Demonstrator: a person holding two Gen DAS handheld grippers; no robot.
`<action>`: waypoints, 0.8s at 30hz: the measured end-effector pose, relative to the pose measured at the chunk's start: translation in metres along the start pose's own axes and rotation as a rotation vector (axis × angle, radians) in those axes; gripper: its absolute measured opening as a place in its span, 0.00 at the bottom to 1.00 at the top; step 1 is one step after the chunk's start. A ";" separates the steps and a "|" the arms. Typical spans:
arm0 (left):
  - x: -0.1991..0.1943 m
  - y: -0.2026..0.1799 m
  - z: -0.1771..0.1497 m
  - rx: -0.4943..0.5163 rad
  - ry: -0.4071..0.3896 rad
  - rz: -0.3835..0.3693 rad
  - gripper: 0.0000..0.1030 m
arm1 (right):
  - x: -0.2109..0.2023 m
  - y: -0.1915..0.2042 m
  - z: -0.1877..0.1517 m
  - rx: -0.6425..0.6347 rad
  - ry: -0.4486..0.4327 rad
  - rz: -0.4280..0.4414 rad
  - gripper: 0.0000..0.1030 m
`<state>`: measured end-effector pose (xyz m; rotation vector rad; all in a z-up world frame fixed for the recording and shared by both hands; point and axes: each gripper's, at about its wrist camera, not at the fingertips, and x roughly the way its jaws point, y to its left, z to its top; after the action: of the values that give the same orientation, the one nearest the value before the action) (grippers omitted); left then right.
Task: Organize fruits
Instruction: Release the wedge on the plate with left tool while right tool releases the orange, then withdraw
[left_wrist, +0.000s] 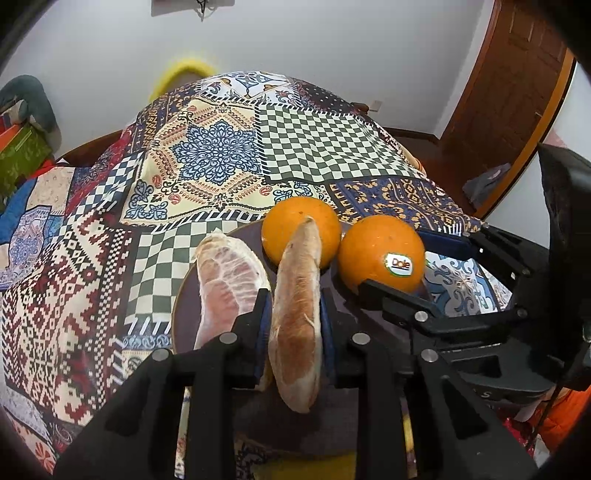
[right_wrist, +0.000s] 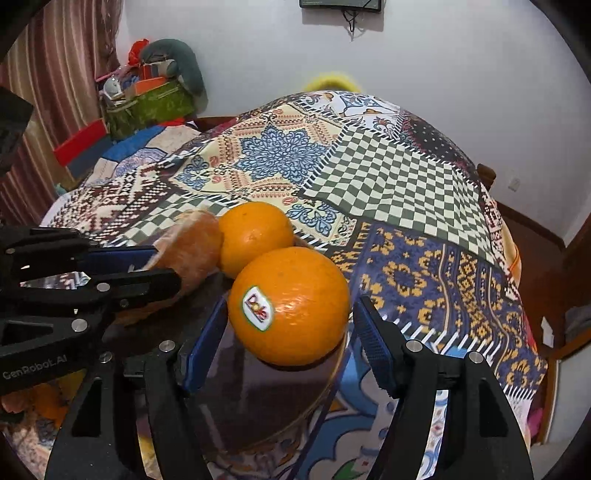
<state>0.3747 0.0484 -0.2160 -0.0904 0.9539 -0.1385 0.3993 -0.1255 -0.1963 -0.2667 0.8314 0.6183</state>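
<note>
Now the left claw (left_wrist: 293, 328) pinches a pale, peeled pomelo segment (left_wrist: 299, 314), while the right claw (right_wrist: 290, 343) stands wide around a glossy stickered orange (right_wrist: 291, 306).

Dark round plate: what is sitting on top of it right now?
On the plate: two oranges, a stickered one and a plain one, plus a peeled pomelo segment. Gripper bodies cover the plate's near part.

Two oranges (left_wrist: 301, 230) (left_wrist: 380, 253), two peeled pomelo segments (left_wrist: 227, 284) (left_wrist: 299, 317), one plate (left_wrist: 184, 306).

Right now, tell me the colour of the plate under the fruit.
Dark brown, glossy plate, clearest in the right wrist view.
</note>
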 end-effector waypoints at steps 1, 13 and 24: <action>-0.004 0.000 -0.001 -0.002 -0.003 -0.003 0.26 | -0.005 0.001 -0.001 0.002 -0.009 -0.007 0.65; -0.067 0.001 -0.012 -0.016 -0.073 0.047 0.26 | -0.063 0.019 -0.012 0.000 -0.079 -0.012 0.66; -0.126 -0.018 -0.042 -0.007 -0.125 0.042 0.26 | -0.114 0.038 -0.033 0.028 -0.144 -0.002 0.66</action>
<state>0.2671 0.0504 -0.1358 -0.0850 0.8314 -0.0900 0.2981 -0.1561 -0.1311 -0.1952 0.7007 0.6160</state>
